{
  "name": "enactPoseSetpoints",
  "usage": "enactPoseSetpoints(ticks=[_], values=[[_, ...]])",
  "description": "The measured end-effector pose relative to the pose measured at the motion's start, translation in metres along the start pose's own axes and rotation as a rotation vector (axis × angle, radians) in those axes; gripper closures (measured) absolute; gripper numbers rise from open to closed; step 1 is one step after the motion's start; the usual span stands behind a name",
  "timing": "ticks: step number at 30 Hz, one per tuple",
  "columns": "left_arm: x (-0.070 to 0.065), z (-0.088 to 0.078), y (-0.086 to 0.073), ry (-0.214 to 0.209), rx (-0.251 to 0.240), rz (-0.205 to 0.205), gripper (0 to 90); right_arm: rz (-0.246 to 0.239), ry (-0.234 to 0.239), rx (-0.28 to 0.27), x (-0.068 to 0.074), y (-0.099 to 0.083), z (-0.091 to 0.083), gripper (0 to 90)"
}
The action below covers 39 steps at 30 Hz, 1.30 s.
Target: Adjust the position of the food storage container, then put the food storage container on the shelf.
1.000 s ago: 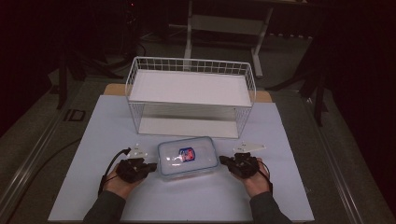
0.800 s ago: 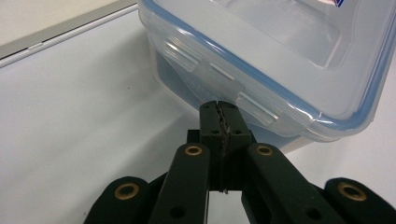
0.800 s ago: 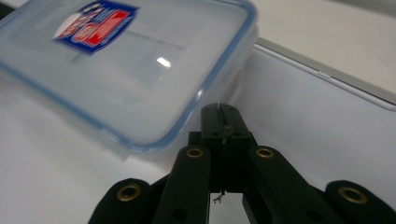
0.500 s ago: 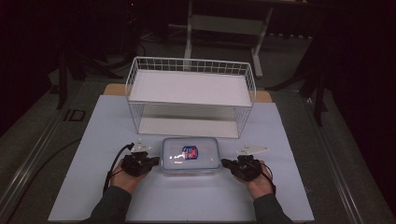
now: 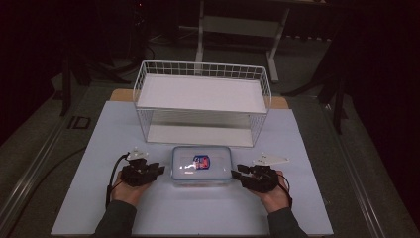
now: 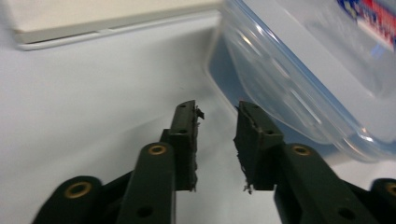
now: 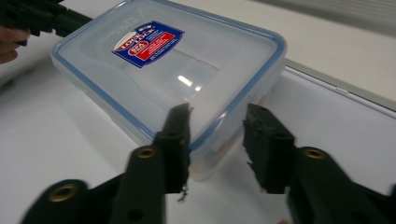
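Clear plastic with a blue-rimmed lid and a red and blue label, the food container [image 5: 202, 164] lies flat on the pale sheet that covers the table [image 5: 79, 198], just in front of the white wire rack [image 5: 203, 94] and between the person's two hands. In the high view the left gripper [image 5: 157, 170] sits at the box's left end and the right gripper [image 5: 236, 173] at its right end, each pointing inward at the box from its own side. The left gripper's jaws have just been opening; in the left gripper view they stand partly apart over the bare sheet with nothing between them, and the container's rounded corner [image 6: 299, 84] lies just beyond and to the right of their tips. The right gripper's jaws have also just been opening; in the right gripper view they stand partly apart astride the near corner of the container [image 7: 177, 79], whose blue rim falls in the gap between them. Blur on the left jaw makes it hard to tell whether its pad touches the wall, and the other jaw stands clear of it. Farther off in that view, the left gripper [image 7: 42, 18] shows at the box's opposite end.
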<state>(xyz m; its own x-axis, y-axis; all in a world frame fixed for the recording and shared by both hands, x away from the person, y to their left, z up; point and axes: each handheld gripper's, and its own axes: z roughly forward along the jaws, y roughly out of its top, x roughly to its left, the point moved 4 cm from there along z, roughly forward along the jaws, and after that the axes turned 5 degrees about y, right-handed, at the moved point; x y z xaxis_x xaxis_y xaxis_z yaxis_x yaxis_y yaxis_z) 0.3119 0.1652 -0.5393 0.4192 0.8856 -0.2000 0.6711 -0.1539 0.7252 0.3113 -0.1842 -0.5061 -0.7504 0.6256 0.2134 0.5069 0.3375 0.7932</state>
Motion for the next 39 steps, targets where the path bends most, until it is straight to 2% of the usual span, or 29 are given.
enactPoseSetpoints(ticks=[1, 2, 4, 6, 8, 11, 14, 17, 19, 20, 24, 27, 29, 30, 31, 32, 33, 34, 36, 37, 38, 39], values=[[0.0, 0.0, 0.0, 0.0, 0.0, 0.0, 63.7, 0.0, 0.0, 0.0, 0.0, 0.0, 0.0, 58.3], [0.002, -0.004, 0.002, -0.002, -0.024, -0.008, 62.1, 0.002, -0.005, 0.003, 0.0, 0.001, 0.004, 54.5], [0.003, -0.007, 0.005, -0.007, -0.043, -0.02, 59.6, 0.017, -0.009, -0.005, 0.001, 0.003, 0.007, 49.6], [0.003, -0.007, 0.005, -0.007, -0.043, -0.02, 58.3, 0.036, -0.008, -0.008, 0.001, 0.005, 0.008, 49.6], [-0.001, -0.01, 0.009, -0.034, -0.07, -0.037, 56.2, 0.084, 0.001, -0.015, 0.0, 0.008, 0.011, 45.8], [-0.007, -0.014, 0.013, -0.064, -0.088, -0.042, 52.8, 0.086, -0.007, -0.014, 0.001, 0.01, 0.014, 42.1], [-0.014, -0.015, 0.019, -0.101, -0.095, -0.032, 44.7, 0.097, 0.004, 0.0, 0.0, 0.013, 0.016, 39.3], [-0.018, -0.014, 0.022, -0.111, -0.089, -0.015, 38.9, 0.122, 0.006, 0.006, -0.004, 0.014, 0.018, 38.6], [-0.023, -0.011, 0.025, -0.115, -0.078, -0.007, 37.5, 0.163, 0.033, 0.015, -0.008, 0.015, 0.022, 35.1], [-0.026, -0.006, 0.026, -0.112, -0.061, -0.015, 34.6, 0.199, 0.044, 0.035, -0.012, 0.015, 0.028, 30.7], [-0.028, 0.005, 0.028, -0.138, -0.034, -0.045, 32.2, 0.255, 0.081, 0.059, -0.018, 0.016, 0.037, 21.7], [-0.029, 0.015, 0.027, -0.205, 0.019, -0.102, 30.6, 0.27, 0.1, 0.078, -0.019, 0.019, 0.043, 18.9], [-0.029, 0.018, 0.027, -0.208, 0.027, -0.107, 29.0, 0.275, 0.108, 0.083, -0.019, 0.019, 0.045, 17.4], [-0.028, 0.021, 0.027, -0.233, 0.034, -0.137, 28.5, 0.277, 0.122, 0.101, -0.018, 0.019, 0.049, 14.3], [-0.028, 0.021, 0.027, -0.233, 0.034, -0.137, 28.4, 0.277, 0.122, 0.101, -0.018, 0.019, 0.049, 14.3], [-0.027, 0.024, 0.028, -0.257, 0.045, -0.165, 27.7, 0.291, 0.134, 0.11, -0.018, 0.019, 0.052, 12.1], [-0.027, 0.024, 0.028, -0.257, 0.045, -0.165, 26.7, 0.297, 0.138, 0.111, -0.019, 0.019, 0.053, 12.0], [-0.026, 0.027, 0.027, -0.27, 0.058, -0.185, 25.1, 0.306, 0.142, 0.111, -0.019, 0.019, 0.053, 11.9], [-0.026, 0.027, 0.027, -0.27, 0.058, -0.185, 24.2, 0.309, 0.145, 0.111, -0.02, 0.019, 0.054, 11.9], [-0.027, 0.03, 0.027, -0.301, 0.075, -0.207, 24.2, 0.309, 0.145, 0.111, -0.02, 0.019, 0.054, 11.8], [-0.028, 0.032, 0.027, -0.312, 0.086, -0.214, 22.5, 0.341, 0.181, 0.124, -0.021, 0.018, 0.056, 11.0], [-0.029, 0.034, 0.027, -0.313, 0.091, -0.221, 20.5, 0.35, 0.19, 0.128, -0.022, 0.018, 0.057, 10.5]])
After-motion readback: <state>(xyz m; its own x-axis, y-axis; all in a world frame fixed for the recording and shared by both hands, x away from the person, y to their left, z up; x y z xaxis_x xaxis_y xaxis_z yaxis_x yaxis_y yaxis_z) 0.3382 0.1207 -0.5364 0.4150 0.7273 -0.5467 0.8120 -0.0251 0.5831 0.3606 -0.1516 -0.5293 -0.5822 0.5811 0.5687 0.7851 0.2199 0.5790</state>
